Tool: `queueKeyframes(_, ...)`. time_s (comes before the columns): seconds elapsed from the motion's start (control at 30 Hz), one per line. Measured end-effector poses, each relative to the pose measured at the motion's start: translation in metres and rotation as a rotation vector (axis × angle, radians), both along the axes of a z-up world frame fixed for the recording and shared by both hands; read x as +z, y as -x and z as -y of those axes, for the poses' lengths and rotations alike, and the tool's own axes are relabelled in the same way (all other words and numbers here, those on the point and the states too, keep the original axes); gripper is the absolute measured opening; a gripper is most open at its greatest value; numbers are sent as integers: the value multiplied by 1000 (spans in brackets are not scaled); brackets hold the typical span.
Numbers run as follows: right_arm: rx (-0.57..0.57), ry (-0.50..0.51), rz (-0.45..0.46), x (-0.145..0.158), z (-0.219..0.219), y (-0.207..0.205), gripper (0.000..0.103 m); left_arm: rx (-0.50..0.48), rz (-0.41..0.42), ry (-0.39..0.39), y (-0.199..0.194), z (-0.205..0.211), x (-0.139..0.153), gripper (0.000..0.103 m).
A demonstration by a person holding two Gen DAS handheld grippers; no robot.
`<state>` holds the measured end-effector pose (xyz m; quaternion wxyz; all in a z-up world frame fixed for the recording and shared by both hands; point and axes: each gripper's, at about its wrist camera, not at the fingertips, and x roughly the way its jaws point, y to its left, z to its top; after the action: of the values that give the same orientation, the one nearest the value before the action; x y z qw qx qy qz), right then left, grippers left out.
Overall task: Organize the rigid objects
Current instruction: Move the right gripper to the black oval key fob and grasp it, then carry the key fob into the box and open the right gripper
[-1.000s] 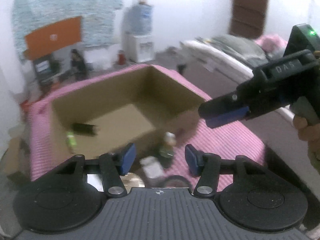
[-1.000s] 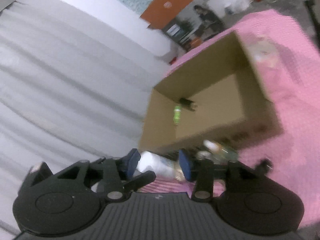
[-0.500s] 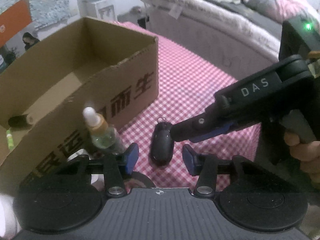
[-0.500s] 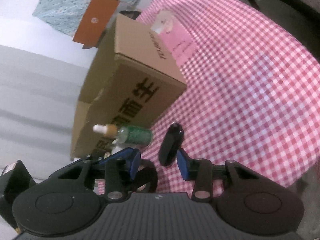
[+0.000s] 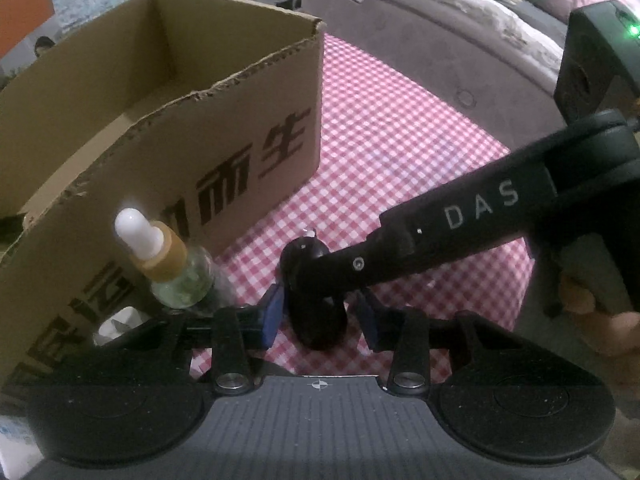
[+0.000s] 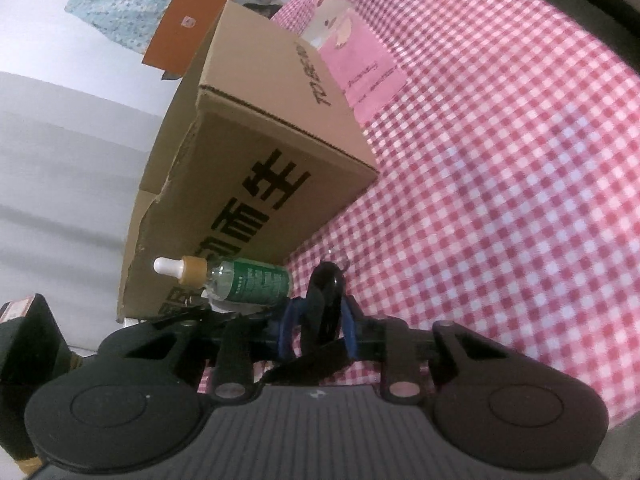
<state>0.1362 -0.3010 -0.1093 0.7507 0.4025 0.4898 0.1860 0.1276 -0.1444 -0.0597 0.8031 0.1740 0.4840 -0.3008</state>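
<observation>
Grippers converge on a small black oval object (image 5: 318,322) lying on a red-and-white checked tablecloth (image 5: 400,152), just beside the front right corner of an open cardboard box (image 5: 224,152) printed with large dark characters. Seen from the left wrist, the left gripper (image 5: 320,316) has its blue pads either side of the object, jaws narrow and closing, with a sliver of cloth still showing between the right-hand pad and the object; whether the left-hand pad touches it cannot be told. The right gripper (image 5: 308,260), lettered "DAS", reaches in from three o'clock, its tip over the object's far end, and a person's hand (image 5: 600,312) grips its handle at the right edge. From the right wrist, the right gripper (image 6: 320,324) is narrow and closing, its blue pads close against the object (image 6: 330,280), which stands between them. A dropper bottle (image 6: 240,280) with a white bulb, tan collar and green label sits at ten o'clock of the object, close to the box wall. A pink card (image 6: 360,72) leans at the box's far side.
</observation>
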Motion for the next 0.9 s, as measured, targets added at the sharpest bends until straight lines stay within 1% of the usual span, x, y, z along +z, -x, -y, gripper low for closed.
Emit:
queueKeyframes(0.1, 5, 3, 15, 1, -5, -3, 28, -1, 9, 6, 1, -1, 0, 38)
queueKeyframes(0.23, 14, 7, 30, -2, -18, -12, 22, 4, 17, 16, 0, 0, 0, 38)
queueKeyframes(0.27, 13, 7, 36, -3, -19, -13, 22, 11, 16, 20, -1, -1, 1, 37)
queueKeyframes(0.3, 13, 8, 40, -3, -20, -15, 22, 17, 15, 23, -2, -2, 1, 34)
queueKeyframes(0.33, 10, 6, 38, 0, -18, -14, 19, 20, 16, 22, -3, -1, 0, 33)
queueKeyframes(0.37, 6, 3, 40, 0, -19, -14, 18, 19, 19, 20, -2, -1, 0, 30)
queueKeyframes(0.4, 5, 5, 42, 1, -19, -14, 18, 16, 25, 17, 0, 0, 0, 29)
queueKeyframes(0.53, -7, 9, 50, 7, -15, -6, 18, 1, 43, 16, 6, 4, 2, 29)
queueKeyframes(0.63, -26, 15, 63, 13, -9, 3, 18, -8, 66, 35, 14, 6, 12, 28)
queueKeyframes(0.73, -47, 33, 107, 34, -4, 18, 18, -27, 123, 69, 29, 4, 33, 28)
queueKeyframes(0.83, -58, 86, 198, 69, -4, 35, 18, -34, 214, 106, 45, -1, 63, 28)
queueKeyframes(0.9, -52, 122, 271, 95, -8, 43, 18, -17, 282, 128, 52, -9, 85, 28)
